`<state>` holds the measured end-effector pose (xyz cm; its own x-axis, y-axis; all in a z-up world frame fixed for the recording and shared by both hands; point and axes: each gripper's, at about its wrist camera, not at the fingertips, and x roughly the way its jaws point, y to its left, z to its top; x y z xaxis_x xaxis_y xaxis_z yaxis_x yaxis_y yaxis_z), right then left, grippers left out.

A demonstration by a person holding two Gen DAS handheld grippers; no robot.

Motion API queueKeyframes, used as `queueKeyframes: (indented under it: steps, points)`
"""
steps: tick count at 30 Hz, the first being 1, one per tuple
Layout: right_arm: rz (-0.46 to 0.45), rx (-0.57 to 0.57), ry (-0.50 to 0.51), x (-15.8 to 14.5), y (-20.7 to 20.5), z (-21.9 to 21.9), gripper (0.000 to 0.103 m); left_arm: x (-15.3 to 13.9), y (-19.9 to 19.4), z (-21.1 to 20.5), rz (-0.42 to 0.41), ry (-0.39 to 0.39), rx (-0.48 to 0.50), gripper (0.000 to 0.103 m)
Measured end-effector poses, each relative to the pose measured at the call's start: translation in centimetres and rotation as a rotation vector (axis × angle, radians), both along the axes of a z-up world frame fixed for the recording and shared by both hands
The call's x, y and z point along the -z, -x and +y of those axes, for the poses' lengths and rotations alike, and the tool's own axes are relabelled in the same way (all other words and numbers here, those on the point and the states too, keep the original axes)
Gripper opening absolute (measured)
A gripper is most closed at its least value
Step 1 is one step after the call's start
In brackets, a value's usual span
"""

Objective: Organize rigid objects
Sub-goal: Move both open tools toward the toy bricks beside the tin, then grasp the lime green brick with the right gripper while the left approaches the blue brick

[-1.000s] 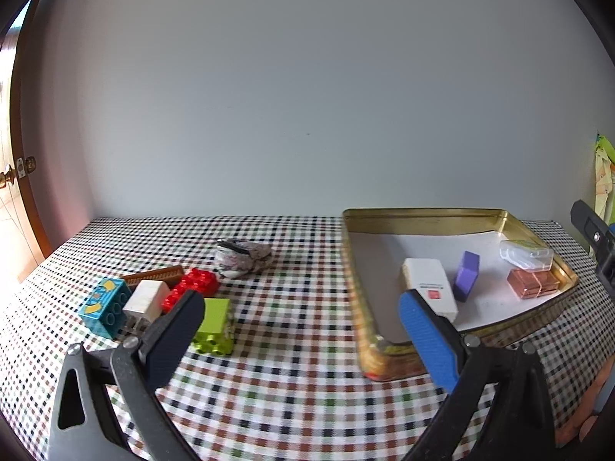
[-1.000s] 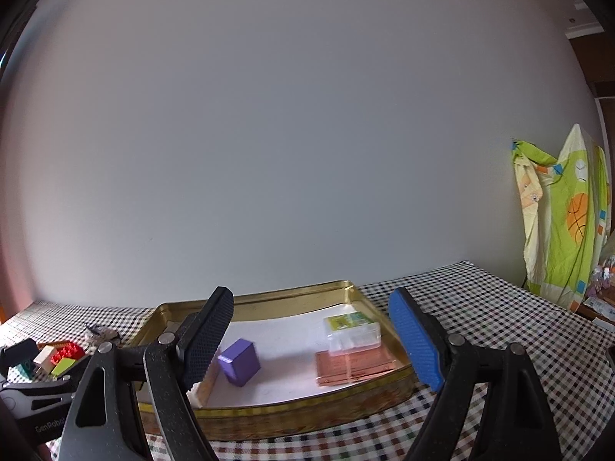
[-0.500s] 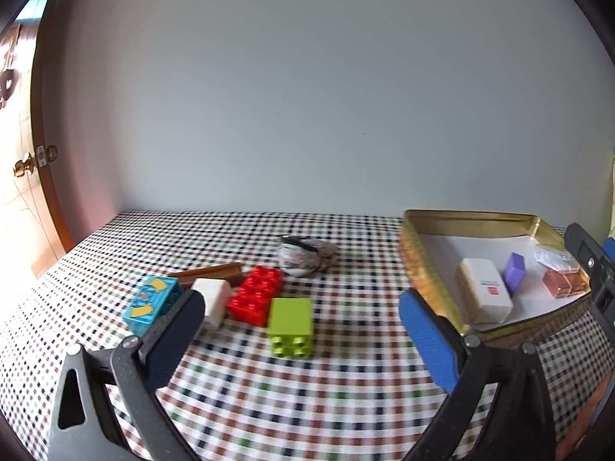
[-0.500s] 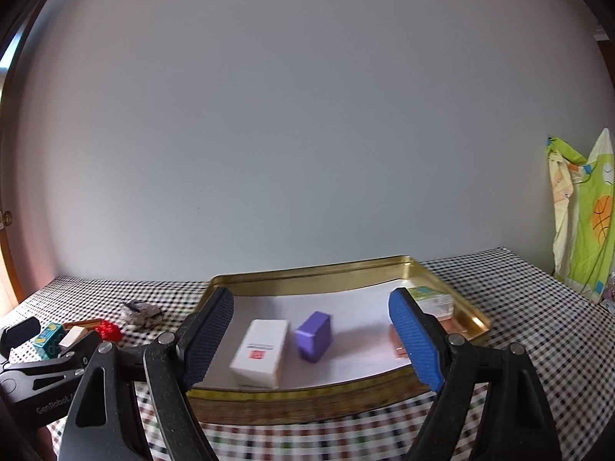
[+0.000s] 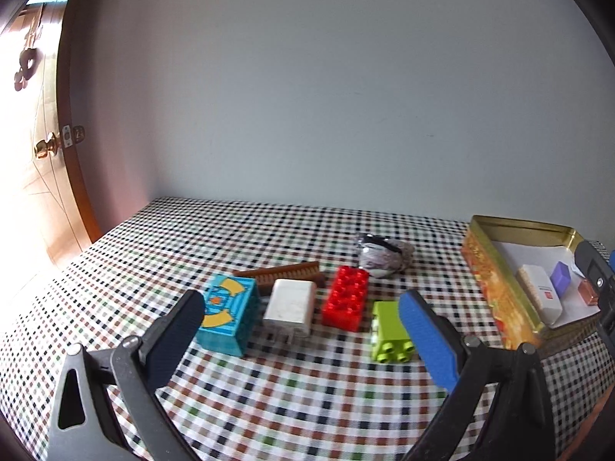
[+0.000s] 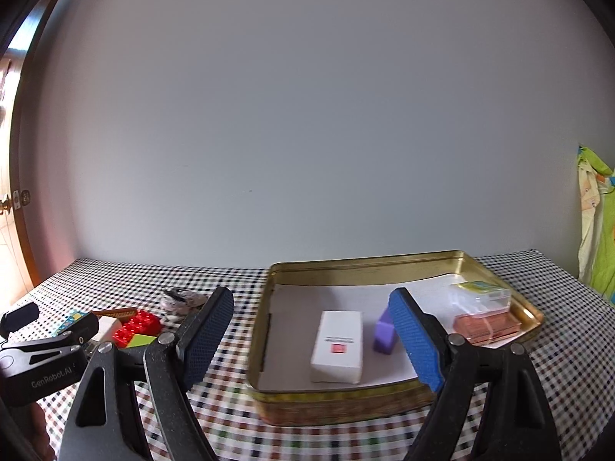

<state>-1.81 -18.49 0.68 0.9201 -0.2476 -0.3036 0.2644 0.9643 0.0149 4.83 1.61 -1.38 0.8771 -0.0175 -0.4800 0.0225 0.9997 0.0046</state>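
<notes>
Both cameras have swung leftward since a second ago: the toy cluster now sits centre in the left view, and the tin has slid toward the middle of the right one.

Left wrist view: the left gripper [image 5: 303, 330] hangs over the checked tablecloth [image 5: 269, 403] with jaws wide apart, nothing between the pads. Just beyond them, a row: teal block [image 5: 227, 317], white block [image 5: 290, 305], red brick [image 5: 346, 297], lime brick [image 5: 388, 332], the last partly hidden by the blue pad. A brown brush [image 5: 282, 273] peeks out behind the row, and a grey crumpled lump [image 5: 382, 255] is hard to identify. The gold tin [image 5: 496, 288] is cut off at the right, its contents half covered by the other tool.

Right wrist view: the right gripper [image 6: 313, 340] is spread open and empty, hovering before the tin [image 6: 346, 403]. Inside lie a white box [image 6: 338, 345], a purple cube [image 6: 384, 332] partly behind the blue pad, a clear case [image 6: 482, 296] and copper-coloured pieces [image 6: 486, 326]. The bricks at far left are mostly masked.
</notes>
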Motion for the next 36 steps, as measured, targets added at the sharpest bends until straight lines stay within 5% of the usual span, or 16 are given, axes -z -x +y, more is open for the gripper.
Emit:
queueKeyframes:
  steps: [23,33,36]
  points:
    - [0.069,-0.12,-0.044,0.4,-4.2,4.5,0.085,0.6,-3.2,9.0,0.048,0.042,-0.128,0.102]
    - [0.233,-0.293,-0.078,1.9,-7.0,8.1,0.085,1.3,-5.0,12.3,0.115,0.048,-0.185,0.102]
    - [0.317,-0.323,-0.082,2.8,-8.5,9.5,0.076,1.6,-5.4,12.8,0.138,0.045,-0.191,0.102]
